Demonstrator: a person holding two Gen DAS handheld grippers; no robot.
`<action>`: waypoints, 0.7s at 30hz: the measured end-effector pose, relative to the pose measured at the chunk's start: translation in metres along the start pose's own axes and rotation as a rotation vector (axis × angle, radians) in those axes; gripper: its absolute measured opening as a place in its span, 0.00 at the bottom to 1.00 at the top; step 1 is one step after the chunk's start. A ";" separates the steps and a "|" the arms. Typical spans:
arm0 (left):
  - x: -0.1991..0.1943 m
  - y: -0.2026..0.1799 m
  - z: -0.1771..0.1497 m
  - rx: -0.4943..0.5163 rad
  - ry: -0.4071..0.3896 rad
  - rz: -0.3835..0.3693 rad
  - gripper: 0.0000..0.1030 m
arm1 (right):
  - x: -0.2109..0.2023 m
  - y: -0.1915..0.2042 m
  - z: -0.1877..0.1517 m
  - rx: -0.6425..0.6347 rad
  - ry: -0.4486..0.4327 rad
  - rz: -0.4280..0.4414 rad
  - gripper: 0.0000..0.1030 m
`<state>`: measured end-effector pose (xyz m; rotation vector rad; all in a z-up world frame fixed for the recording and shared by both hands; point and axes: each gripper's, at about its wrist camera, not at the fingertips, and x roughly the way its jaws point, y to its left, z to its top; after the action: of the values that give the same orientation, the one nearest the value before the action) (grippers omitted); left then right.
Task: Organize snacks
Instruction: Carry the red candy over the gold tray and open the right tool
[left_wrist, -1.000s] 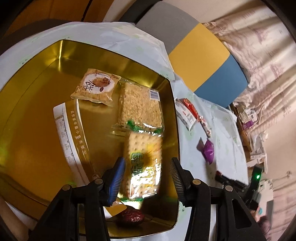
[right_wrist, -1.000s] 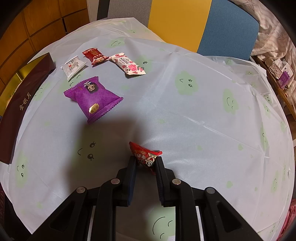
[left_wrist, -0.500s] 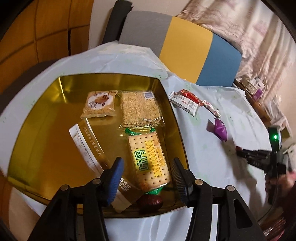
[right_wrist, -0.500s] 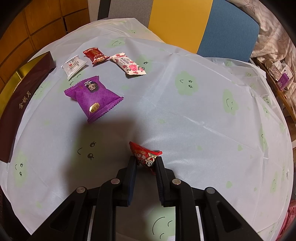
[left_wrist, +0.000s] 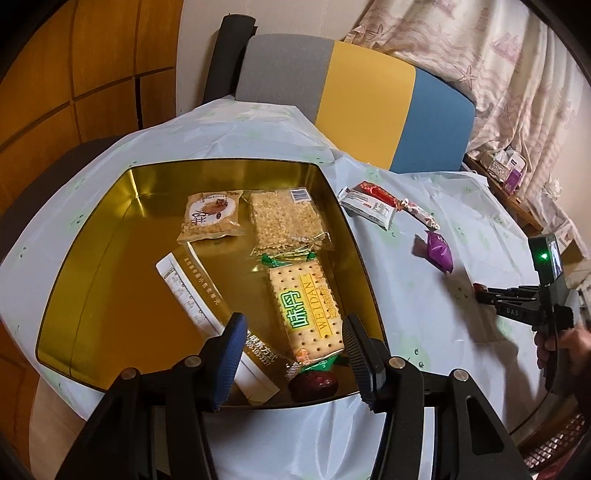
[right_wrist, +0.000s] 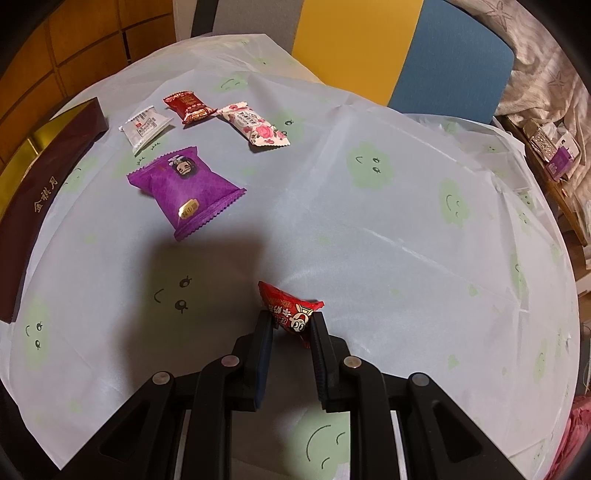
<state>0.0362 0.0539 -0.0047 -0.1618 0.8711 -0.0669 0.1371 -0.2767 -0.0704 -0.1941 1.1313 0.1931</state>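
A gold tin (left_wrist: 92, 258) holds a green-and-yellow cracker pack (left_wrist: 303, 299), a rice-crisp pack (left_wrist: 284, 218), a round-biscuit pack (left_wrist: 210, 218), a white slip (left_wrist: 192, 299) and a red date (left_wrist: 314, 382). My left gripper (left_wrist: 293, 328) is open and empty above the tin's near edge. My right gripper (right_wrist: 290, 325) is shut on a small red candy packet (right_wrist: 286, 306), just above the tablecloth; it also shows in the left wrist view (left_wrist: 480, 293). A purple packet (right_wrist: 184, 190), a white packet (right_wrist: 146, 123), a dark red packet (right_wrist: 188, 105) and a floral packet (right_wrist: 255, 123) lie on the cloth.
The tin's dark brown side (right_wrist: 40, 192) stands at the left of the right wrist view. A grey, yellow and blue chair (left_wrist: 354, 99) stands behind the table. A cluttered shelf (right_wrist: 554, 155) is at the far right. The tablecloth (right_wrist: 406, 221) has green smiley prints.
My left gripper has pulled back and risen from the tin, leaving the cracker pack lying inside. My right gripper has stayed still, holding the red candy packet.
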 end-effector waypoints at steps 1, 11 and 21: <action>-0.001 0.001 0.000 -0.003 -0.001 -0.001 0.53 | -0.001 0.000 0.000 0.005 0.005 -0.003 0.19; -0.001 0.019 -0.001 -0.046 -0.016 0.003 0.53 | -0.039 0.020 0.009 0.046 -0.048 0.043 0.19; -0.003 0.039 0.000 -0.101 -0.039 0.017 0.53 | -0.092 0.111 0.040 -0.104 -0.192 0.245 0.19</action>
<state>0.0342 0.0931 -0.0089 -0.2492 0.8368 -0.0042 0.1064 -0.1646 0.0230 -0.1259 0.9526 0.4793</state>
